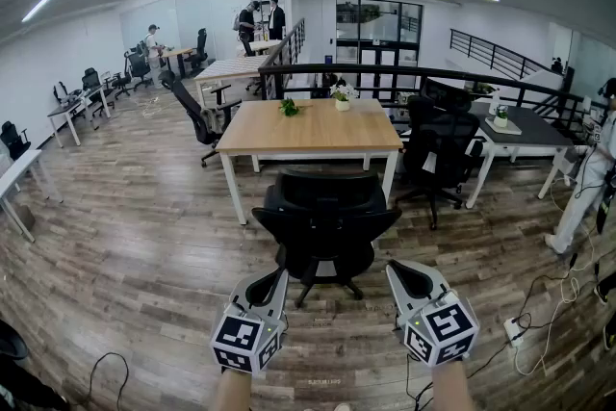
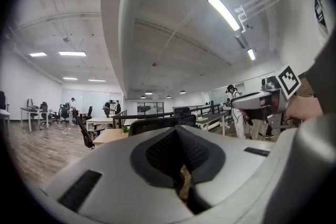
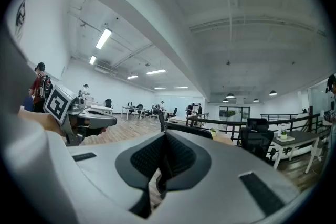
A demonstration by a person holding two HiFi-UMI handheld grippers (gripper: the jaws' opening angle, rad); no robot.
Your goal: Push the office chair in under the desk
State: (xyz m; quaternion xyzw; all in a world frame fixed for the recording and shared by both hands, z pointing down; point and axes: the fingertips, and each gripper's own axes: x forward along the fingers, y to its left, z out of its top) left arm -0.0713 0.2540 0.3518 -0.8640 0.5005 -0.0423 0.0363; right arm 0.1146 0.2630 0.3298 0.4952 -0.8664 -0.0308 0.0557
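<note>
A black office chair (image 1: 325, 224) stands on the wood floor with its back toward me, just in front of the near edge of a wooden desk (image 1: 313, 132) with white legs. My left gripper (image 1: 269, 286) and right gripper (image 1: 407, 277) are held low, short of the chair and to either side of it, touching nothing. Both are shut with nothing between the jaws. In the left gripper view the shut left gripper (image 2: 177, 129) points over the chair's top edge (image 2: 157, 122). The right gripper (image 3: 165, 137) likewise points past the chair back (image 3: 190, 130).
A second black chair (image 1: 439, 149) stands right of the desk beside a grey desk (image 1: 527, 136). Another chair (image 1: 197, 116) sits at the left. Two small plants (image 1: 290, 107) stand on the desk. A person (image 1: 585, 188) stands far right. Cables (image 1: 541, 322) lie on the floor.
</note>
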